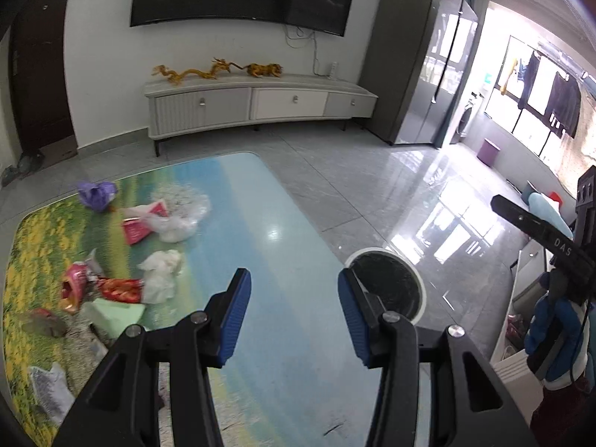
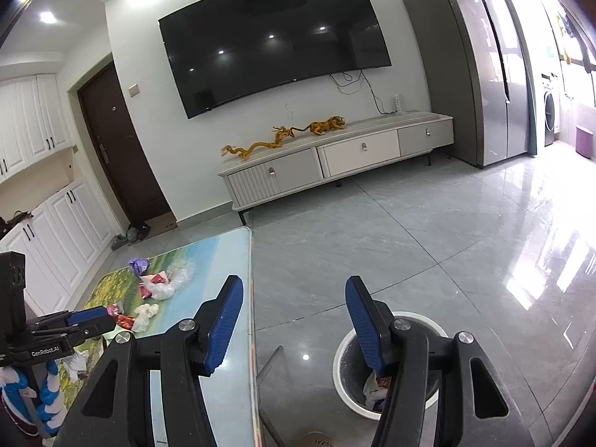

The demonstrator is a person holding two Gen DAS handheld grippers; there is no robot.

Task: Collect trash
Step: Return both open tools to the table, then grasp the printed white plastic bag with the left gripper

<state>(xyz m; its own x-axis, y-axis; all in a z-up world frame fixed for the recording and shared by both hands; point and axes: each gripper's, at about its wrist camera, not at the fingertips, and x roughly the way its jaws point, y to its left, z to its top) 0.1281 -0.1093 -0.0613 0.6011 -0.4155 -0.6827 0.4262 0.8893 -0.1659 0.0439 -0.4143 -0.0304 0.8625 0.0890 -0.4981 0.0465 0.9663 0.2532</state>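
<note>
Trash lies on the left part of the printed table [image 1: 283,260]: a purple bag [image 1: 96,194], a clear plastic bag [image 1: 178,219] over a red packet [image 1: 136,229], a white tissue [image 1: 161,273], red snack wrappers [image 1: 111,287] and a green paper [image 1: 113,314]. My left gripper [image 1: 294,314] is open and empty above the table's right side. My right gripper [image 2: 294,326] is open and empty above the table edge and the white bin [image 2: 344,372], which holds some trash [image 2: 374,389]. The bin also shows in the left wrist view [image 1: 417,283].
A TV cabinet [image 2: 335,164] with golden figures stands under the wall TV [image 2: 275,41]. A grey fridge [image 2: 480,63] stands at the right. Glossy tiled floor [image 2: 428,246] surrounds the table. A dark door [image 2: 119,149] and white cupboards [image 2: 56,231] are at the left.
</note>
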